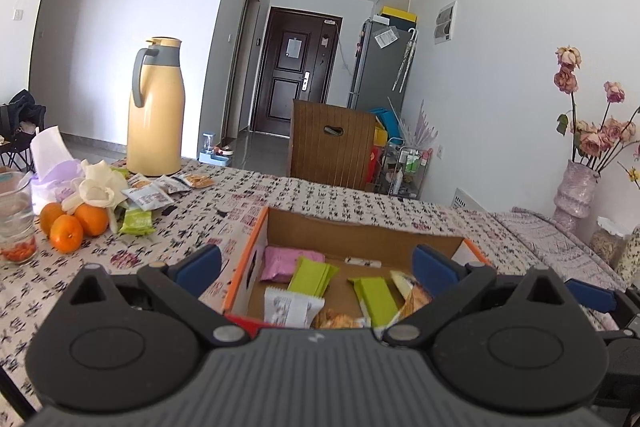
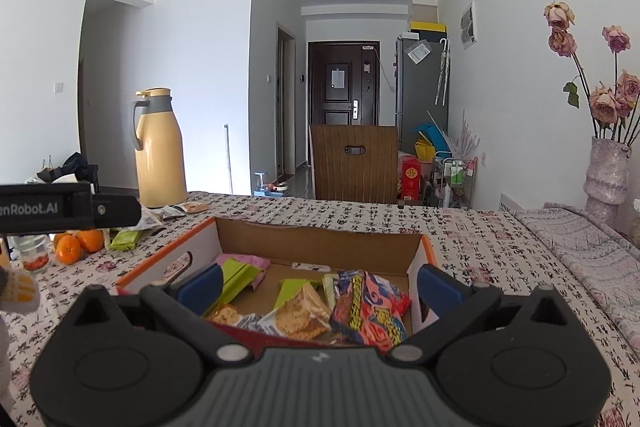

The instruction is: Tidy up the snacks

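Observation:
An open cardboard box [image 1: 360,235] with orange edges sits on the patterned tablecloth, also in the right wrist view [image 2: 320,239]. It holds a pink packet [image 1: 280,263], green bars [image 1: 310,277], a white packet [image 1: 290,307], cracker packs [image 2: 300,313] and a red-orange snack bag [image 2: 372,311]. My left gripper [image 1: 316,267] is open and empty above the box's near edge. My right gripper [image 2: 320,287] is open and empty above the box. Loose snack packets [image 1: 160,193] and a green bar [image 1: 136,221] lie on the table at left.
A yellow thermos [image 1: 156,115] stands at the back left. Three oranges [image 1: 72,225], a glass [image 1: 16,215] and a tissue bag [image 1: 52,163] sit at left. A vase of dried roses [image 2: 606,171] stands at right. A wooden chair [image 2: 354,163] is behind the table.

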Available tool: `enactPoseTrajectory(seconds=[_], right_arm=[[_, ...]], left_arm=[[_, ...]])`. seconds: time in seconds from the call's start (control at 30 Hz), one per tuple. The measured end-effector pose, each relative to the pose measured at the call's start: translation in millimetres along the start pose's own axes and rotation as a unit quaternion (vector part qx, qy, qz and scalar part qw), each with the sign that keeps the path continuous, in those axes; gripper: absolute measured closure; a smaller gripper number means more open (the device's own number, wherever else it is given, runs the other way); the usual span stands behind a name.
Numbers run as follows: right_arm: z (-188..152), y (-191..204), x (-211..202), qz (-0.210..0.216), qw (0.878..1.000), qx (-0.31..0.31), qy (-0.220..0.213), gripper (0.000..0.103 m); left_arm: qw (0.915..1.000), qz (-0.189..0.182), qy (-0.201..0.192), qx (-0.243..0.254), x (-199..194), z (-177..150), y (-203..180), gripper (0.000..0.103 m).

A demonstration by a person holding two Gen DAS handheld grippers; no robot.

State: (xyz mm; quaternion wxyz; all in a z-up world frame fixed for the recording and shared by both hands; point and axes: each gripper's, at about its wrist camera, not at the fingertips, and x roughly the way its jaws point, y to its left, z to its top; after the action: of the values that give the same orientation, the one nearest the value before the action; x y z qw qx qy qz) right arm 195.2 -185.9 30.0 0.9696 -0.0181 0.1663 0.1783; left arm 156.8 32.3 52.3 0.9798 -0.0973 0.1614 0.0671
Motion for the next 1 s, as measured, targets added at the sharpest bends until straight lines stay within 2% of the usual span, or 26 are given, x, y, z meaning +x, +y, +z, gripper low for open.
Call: enactPoseTrajectory(seconds=[0.23,0.47,0.73,1.0], right_arm=[[-17,2,-24,0.005,1.000,-0.006,0.013,0.000],[-36,1,-43,0.012,1.000,-0.004,0.027,0.000],[-63,5,-51,0.014,0.997,-0.021,0.069,0.000],[-81,1,-51,0.005,0.996,-0.010,0.093,0.000]], left_arm=[[0.9998,0.004,0.015,0.009,-21,-21,5,0.000],[0.9986,0.010,0.048,0.020,-30,-49,14,0.000],[0.9970,0.011,0.073,0.024,-41,-75,29,0.000],[0.9962,0.009,0.083,0.025,-45,-84,37,0.000]])
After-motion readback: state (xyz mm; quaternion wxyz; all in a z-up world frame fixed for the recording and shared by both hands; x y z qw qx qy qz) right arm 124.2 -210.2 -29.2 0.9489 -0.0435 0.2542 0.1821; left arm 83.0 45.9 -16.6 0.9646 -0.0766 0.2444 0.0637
